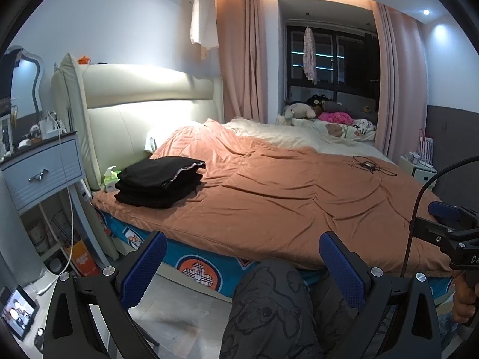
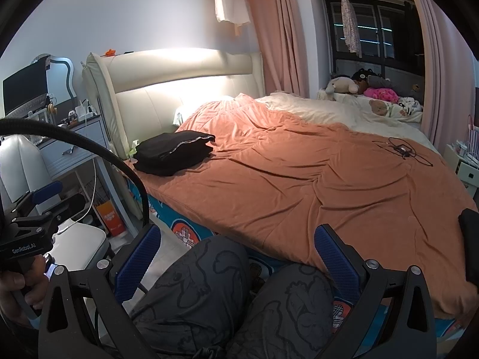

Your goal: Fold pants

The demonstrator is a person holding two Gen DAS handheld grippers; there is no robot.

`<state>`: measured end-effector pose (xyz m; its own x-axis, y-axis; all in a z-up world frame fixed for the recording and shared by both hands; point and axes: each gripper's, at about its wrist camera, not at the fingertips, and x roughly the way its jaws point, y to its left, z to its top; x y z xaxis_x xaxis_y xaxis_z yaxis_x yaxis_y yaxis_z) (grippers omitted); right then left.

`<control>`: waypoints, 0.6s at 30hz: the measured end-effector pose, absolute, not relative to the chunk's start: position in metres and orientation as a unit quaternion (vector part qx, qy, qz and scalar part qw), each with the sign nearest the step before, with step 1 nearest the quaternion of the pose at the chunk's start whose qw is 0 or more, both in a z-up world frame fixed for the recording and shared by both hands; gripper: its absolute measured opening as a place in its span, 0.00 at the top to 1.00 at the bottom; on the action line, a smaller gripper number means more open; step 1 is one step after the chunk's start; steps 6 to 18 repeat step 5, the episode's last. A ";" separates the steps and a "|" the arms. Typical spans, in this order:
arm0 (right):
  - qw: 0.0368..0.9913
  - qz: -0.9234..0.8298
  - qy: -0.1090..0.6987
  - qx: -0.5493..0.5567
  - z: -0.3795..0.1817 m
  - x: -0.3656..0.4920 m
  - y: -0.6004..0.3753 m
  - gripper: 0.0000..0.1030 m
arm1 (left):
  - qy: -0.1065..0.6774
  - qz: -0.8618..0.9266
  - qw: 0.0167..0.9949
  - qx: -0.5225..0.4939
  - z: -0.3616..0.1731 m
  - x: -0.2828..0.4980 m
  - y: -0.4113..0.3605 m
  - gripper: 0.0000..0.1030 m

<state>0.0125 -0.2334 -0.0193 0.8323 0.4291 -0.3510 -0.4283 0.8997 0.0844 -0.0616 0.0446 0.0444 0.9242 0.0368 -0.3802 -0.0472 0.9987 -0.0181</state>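
A stack of folded black pants (image 1: 160,181) lies on the orange bedspread (image 1: 284,191) near the headboard, at the bed's left side; it also shows in the right wrist view (image 2: 173,152). My left gripper (image 1: 242,264) is open and empty, held off the bed's near edge above my knee. My right gripper (image 2: 238,257) is open and empty, also off the near edge above my knees. A dark cloth (image 2: 471,239) shows at the far right edge of the bed in the right wrist view.
A nightstand (image 1: 42,170) stands left of the bed, a tissue box (image 1: 110,178) beside the pants. A tangled black cable (image 1: 366,166) lies on the bedspread at the right. Stuffed toys (image 1: 317,110) sit by the window. A white chair (image 2: 77,242) stands on the floor at the left.
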 end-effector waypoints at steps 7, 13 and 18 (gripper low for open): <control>0.957 0.225 0.183 0.001 -0.019 0.013 -0.234 0.00 | 0.193 0.023 0.981 -0.014 0.045 -0.062 0.044 0.00; 0.957 0.225 0.183 0.001 -0.019 0.013 -0.234 0.00 | 0.193 0.023 0.981 -0.014 0.045 -0.062 0.044 0.00; 0.957 0.225 0.183 0.001 -0.019 0.013 -0.234 0.00 | 0.193 0.023 0.981 -0.014 0.045 -0.062 0.044 0.00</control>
